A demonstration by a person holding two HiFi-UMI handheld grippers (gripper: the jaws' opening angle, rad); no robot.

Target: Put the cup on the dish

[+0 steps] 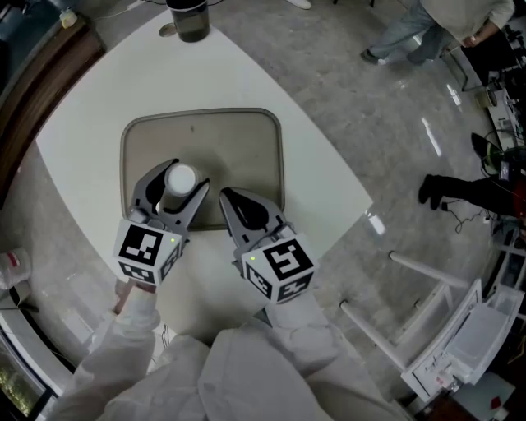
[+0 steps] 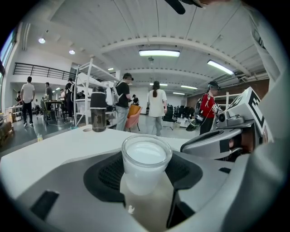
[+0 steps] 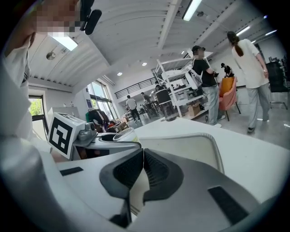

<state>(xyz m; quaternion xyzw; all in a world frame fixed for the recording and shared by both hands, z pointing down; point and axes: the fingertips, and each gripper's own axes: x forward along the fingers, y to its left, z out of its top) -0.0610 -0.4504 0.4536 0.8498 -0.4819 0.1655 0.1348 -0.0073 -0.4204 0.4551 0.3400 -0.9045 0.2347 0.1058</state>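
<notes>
Beige dish [image 1: 234, 136] lies on white table [image 1: 94, 111]; floor [image 1: 353, 99] seemingly polished.

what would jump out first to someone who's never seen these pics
The eye goes first to the white cup clamped between the jaws of the left gripper, over the near left part of the grey dish on the white table. Beside it on the right, the right gripper is shut and empty. A dark jar stands alone at the table's far edge.

Top edge clips the dark jar [image 1: 189, 20], and the left gripper [image 1: 185, 175] hides the cup [image 1: 181, 179] base from overhead.
</notes>
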